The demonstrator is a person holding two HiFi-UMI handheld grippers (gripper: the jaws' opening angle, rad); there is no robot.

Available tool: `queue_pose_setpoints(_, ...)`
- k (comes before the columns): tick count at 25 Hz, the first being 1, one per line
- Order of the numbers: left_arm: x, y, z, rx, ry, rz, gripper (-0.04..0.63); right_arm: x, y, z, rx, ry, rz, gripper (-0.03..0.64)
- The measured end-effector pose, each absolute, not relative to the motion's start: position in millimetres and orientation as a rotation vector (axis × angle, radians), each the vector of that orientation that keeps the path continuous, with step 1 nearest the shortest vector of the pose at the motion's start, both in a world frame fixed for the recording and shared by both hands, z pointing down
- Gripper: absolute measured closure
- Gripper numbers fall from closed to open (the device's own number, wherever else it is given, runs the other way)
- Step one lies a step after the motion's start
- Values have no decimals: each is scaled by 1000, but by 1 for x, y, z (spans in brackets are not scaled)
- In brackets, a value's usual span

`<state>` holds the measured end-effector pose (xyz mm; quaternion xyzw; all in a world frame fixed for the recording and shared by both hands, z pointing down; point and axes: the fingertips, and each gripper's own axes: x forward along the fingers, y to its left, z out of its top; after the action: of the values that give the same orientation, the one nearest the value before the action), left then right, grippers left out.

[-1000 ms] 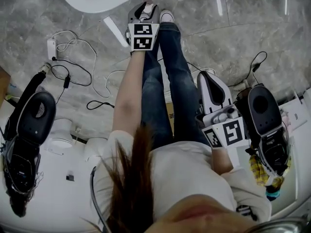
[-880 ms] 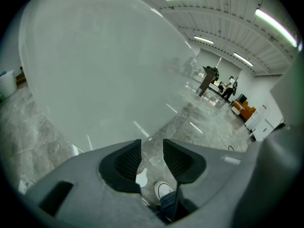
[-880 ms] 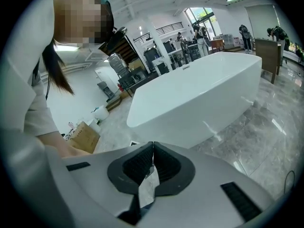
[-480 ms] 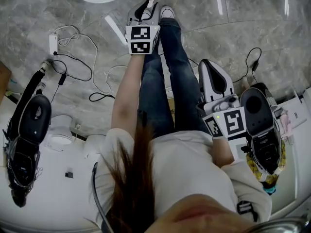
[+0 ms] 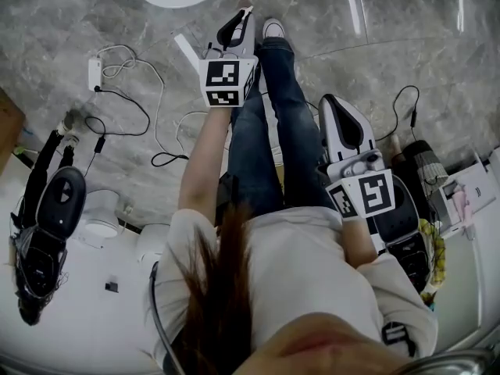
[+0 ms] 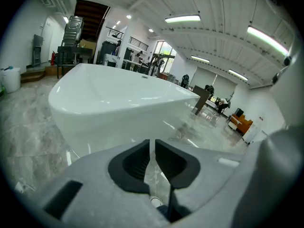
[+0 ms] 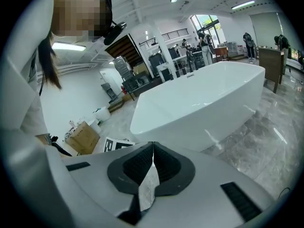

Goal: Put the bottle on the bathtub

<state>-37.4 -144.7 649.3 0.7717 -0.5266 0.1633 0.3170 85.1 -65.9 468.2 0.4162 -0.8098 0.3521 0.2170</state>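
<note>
lately the left claw (image 6: 152, 142) has risen, closing to an empty slit facing the bathtub (image 6: 118, 99); right claw (image 7: 152, 147) closed, empty.

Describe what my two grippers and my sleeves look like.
Both the left gripper and the right gripper have pale grey shells with black ribbed pads, and each carries a white cube printed with black square markers. The person wears a short-sleeved white top and blue jeans.

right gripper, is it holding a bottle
No, the right gripper has its jaws together at the tips, nothing between them.
</note>
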Motion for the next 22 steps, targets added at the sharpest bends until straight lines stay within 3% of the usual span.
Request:
queue_pose_setpoints(6, -28, -154, 606, 2128, -1369, 385, 578, 86, -74, 461, 1155, -2255, 964, 603)
queue_pose_setpoints(22, -59, -126, 524, 2133, -1400, 393, 580, 94, -97, 434, 1161, -2291, 881, 603)
